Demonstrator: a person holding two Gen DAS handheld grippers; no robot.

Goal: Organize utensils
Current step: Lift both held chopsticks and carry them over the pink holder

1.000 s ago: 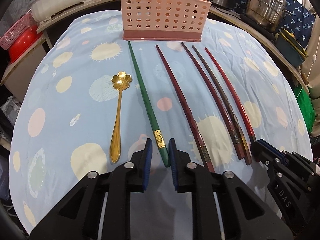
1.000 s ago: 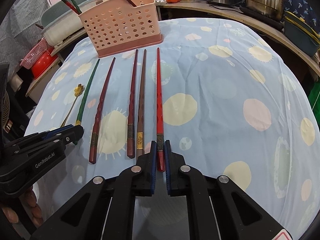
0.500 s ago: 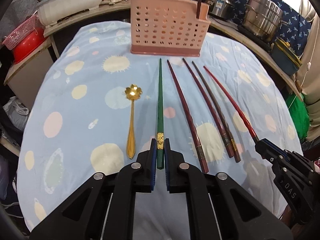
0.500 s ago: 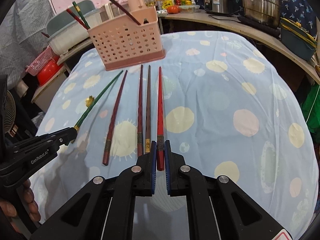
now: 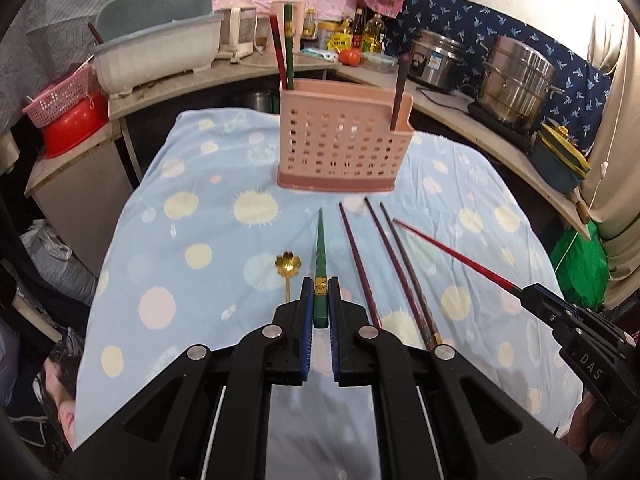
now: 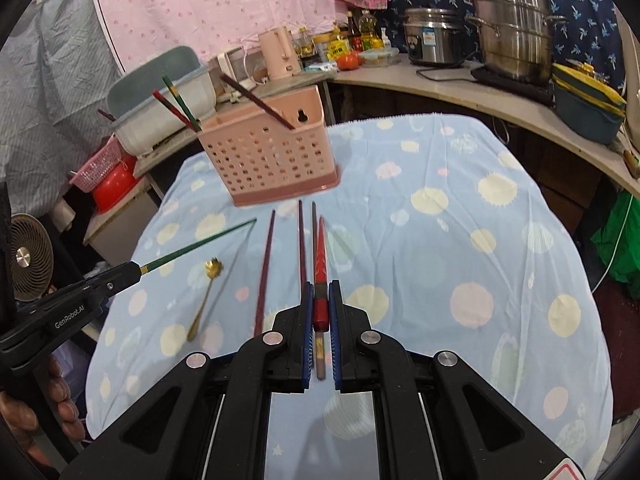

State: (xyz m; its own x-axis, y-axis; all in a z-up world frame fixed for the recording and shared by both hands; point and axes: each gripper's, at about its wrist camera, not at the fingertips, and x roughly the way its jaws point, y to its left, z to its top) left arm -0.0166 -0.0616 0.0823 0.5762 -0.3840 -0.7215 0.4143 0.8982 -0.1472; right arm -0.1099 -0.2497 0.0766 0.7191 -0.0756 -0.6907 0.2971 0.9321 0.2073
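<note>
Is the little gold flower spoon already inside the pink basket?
No, the gold spoon lies on the spotted cloth, in front of the pink basket, left of the green chopstick.

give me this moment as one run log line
left gripper: shut on green chopstick, lifted | right gripper: shut on red chopstick, lifted | on table: three chopsticks, gold spoon | pink holder: ahead

Left gripper (image 5: 320,304) and right gripper (image 6: 321,308) are both clamped, raised side by side, pointing forward.

Glossy metal spoon (image 5: 287,265), plastic basket (image 5: 343,144) (matt), cloth tbl cover (image 5: 192,216)
</note>
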